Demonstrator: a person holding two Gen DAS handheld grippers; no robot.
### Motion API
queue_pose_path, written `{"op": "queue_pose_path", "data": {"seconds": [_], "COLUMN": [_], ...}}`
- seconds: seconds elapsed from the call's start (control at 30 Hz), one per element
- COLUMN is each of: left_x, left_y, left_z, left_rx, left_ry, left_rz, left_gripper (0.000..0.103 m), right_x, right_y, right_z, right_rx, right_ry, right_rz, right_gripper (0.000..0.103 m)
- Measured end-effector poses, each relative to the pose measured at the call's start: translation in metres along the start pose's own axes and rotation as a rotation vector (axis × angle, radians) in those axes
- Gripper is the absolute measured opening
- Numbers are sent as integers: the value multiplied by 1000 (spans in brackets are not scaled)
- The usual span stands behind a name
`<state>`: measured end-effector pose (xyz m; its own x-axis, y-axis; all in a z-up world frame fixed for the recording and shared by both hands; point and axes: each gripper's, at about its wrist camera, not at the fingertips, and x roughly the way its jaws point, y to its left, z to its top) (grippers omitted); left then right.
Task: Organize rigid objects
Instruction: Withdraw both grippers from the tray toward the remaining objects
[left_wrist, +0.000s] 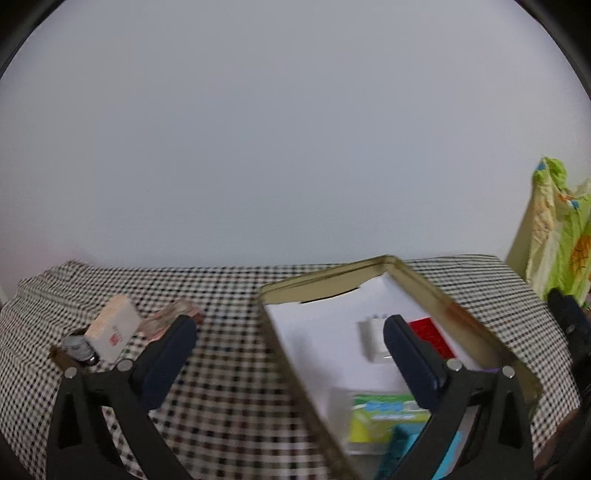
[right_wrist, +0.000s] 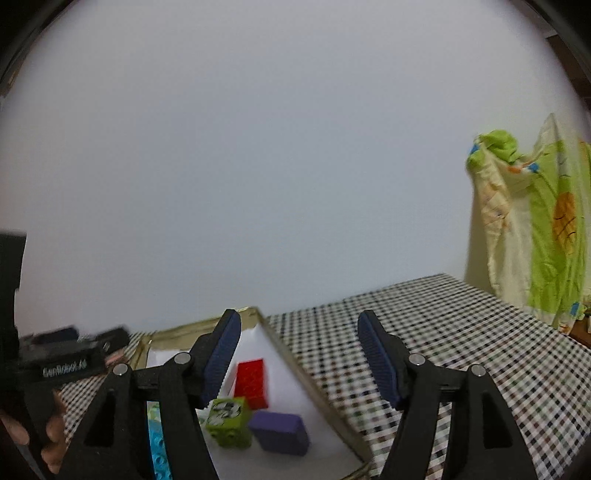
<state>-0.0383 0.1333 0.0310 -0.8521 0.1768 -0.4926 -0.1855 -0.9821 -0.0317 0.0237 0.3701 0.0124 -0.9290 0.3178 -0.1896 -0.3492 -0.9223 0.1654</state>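
Backdrop: plain pale wall behind a table spread with a black-and-white checked cloth (left_wrist: 229, 369); a green and cream patterned fabric (right_wrist: 532, 229) hangs at the right.
Container: shallow brass-coloured metal tin lined with white paper (left_wrist: 476, 332), set at an angle on the cloth.
Already in the tin: red studded plastic brick (right_wrist: 252, 382), green printed cube (right_wrist: 229, 421), purple rectangular block (right_wrist: 280, 432), blue studded plastic brick (right_wrist: 159, 450), small white plug-like piece (left_wrist: 373, 341), green and yellow printed packet (left_wrist: 384, 415).
Still outside: white and peach carton with red print (left_wrist: 112, 330), a pinkish flat pack (left_wrist: 166, 319) just beside it, and a small dark round item (left_wrist: 79, 349) touching the carton, all well apart from the tin on its left.
Left gripper (left_wrist: 290, 338): released, jaws fully spread, nothing between them; it straddles the tin's left wall.
Right gripper (right_wrist: 299, 356): released and empty, jaws partly spread over the tin's right wall and the cloth.
Step, as I judge it: both claws are free after a drop, so the next pick is on the left cluster.
Doing it well: send the left gripper, which is nearer; take the carton across its narrow faces and square the jaws to it.
Risk: the round item may roll if nudged; clear the tin rim on the way in.
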Motion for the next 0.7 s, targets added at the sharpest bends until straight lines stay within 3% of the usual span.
{"op": "queue_pose_path", "data": {"seconds": [0.17,0.4,0.7], "left_x": [-1,-8,-15], "left_y": [14,20,38], "left_z": [-9,-26,-33], "left_rx": [0,115,86], "left_ry": [-32,-116,-103], "left_rz": [47,133,93], "left_gripper": [103,103,103], "right_x": [-5,-15,-35], "right_y": [-8,-14,-17], "right_z": [4,7,8], "right_rx": [25,45,89], "right_ry": [-36,-86,-91], "right_rz": [-57,-126,-200], "right_gripper": [68,68,68]}}
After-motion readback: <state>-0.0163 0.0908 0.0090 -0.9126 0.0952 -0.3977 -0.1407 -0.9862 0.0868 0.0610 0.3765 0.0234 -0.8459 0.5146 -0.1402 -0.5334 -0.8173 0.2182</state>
